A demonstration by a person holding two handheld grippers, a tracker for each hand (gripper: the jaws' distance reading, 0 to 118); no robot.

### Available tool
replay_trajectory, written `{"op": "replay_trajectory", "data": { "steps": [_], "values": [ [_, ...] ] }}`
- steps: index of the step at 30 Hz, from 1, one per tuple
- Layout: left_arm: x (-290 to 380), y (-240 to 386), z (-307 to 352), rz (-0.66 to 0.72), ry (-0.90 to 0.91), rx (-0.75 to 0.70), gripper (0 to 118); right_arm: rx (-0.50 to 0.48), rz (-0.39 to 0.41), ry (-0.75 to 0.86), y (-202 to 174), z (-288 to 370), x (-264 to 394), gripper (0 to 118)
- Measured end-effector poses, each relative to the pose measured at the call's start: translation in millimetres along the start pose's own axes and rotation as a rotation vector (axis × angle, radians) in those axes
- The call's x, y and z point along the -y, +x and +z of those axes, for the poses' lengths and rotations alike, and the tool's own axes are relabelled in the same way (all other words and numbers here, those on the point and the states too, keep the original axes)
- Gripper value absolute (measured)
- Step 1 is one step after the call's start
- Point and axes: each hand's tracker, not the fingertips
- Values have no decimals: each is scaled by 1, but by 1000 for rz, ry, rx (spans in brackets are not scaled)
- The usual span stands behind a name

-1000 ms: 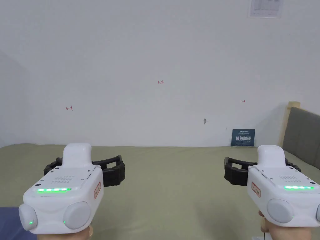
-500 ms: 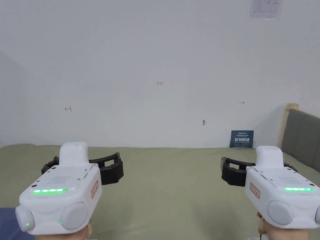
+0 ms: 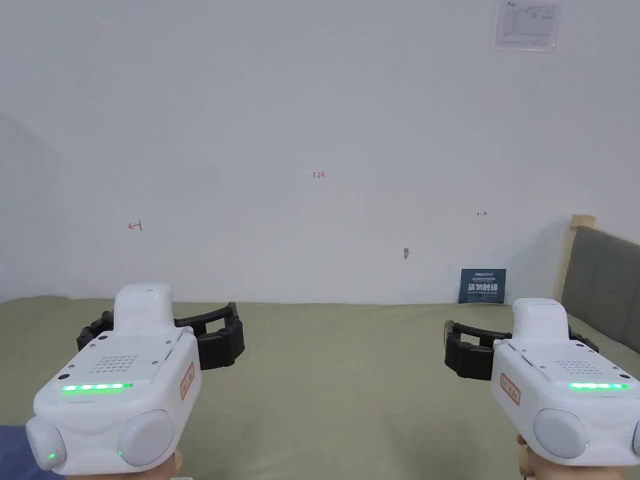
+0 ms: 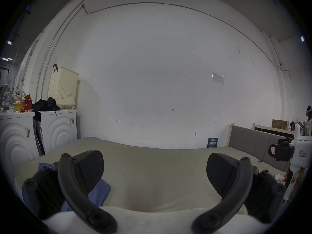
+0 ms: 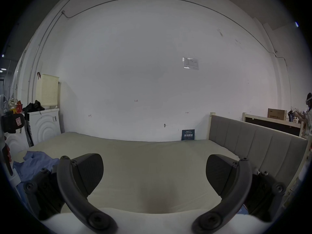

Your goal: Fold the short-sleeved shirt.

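The short-sleeved shirt is blue and lies crumpled on the left side of the bed. A fold of the shirt shows behind my left jaw, and a sliver of the shirt sits at the lower left corner of the head view. My left gripper hovers over the bed, open and holding nothing. My right gripper is held level with it farther right, also open and holding nothing. In each gripper view the jaws stand wide apart over bare sheet: left gripper, right gripper.
The bed has an olive-green sheet and meets a white wall. A grey headboard bounds its right side, with a small blue sign beside it. Washing machines and a cream basket stand left. A person stands far right.
The head camera has tilted up a little, so the wall marks sit lower in the picture. Both grippers stay open and held about where they were.
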Motion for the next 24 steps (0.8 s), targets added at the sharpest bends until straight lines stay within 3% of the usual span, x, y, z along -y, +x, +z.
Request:
{"op": "replay_trajectory", "data": {
  "steps": [9, 11, 12, 13, 14, 16, 18, 20, 24],
  "values": [
    [3, -3, -1, -7, -35, -11, 118, 0, 24, 7, -4, 3, -1, 118],
    [6, -2, 3, -23, -29, -15, 115, 13, 44, 6, -6, 6, 2, 112],
    [8, -1, 5, -45, -12, -40, 103, 21, 53, 4, -8, 9, 6, 94],
    [11, 0, 7, -75, 11, -60, 43, 21, 62, 9, -8, 11, 9, 39],
    [14, 2, 8, -94, 29, -77, 0, 28, 72, 13, -9, 12, 11, 0],
    [20, 3, 11, -114, 27, -141, 0, 64, 113, -26, -10, 15, 16, 0],
    [23, -6, 17, -35, -6, -47, 0, 32, 64, -26, -8, 18, 16, 0],
    [22, -11, 19, -55, -32, -68, 0, 28, 70, -40, -13, 18, 13, 0],
    [13, -33, 30, -60, -30, -114, 0, -74, 61, -46, -50, 11, 5, 0]
  ]
}}
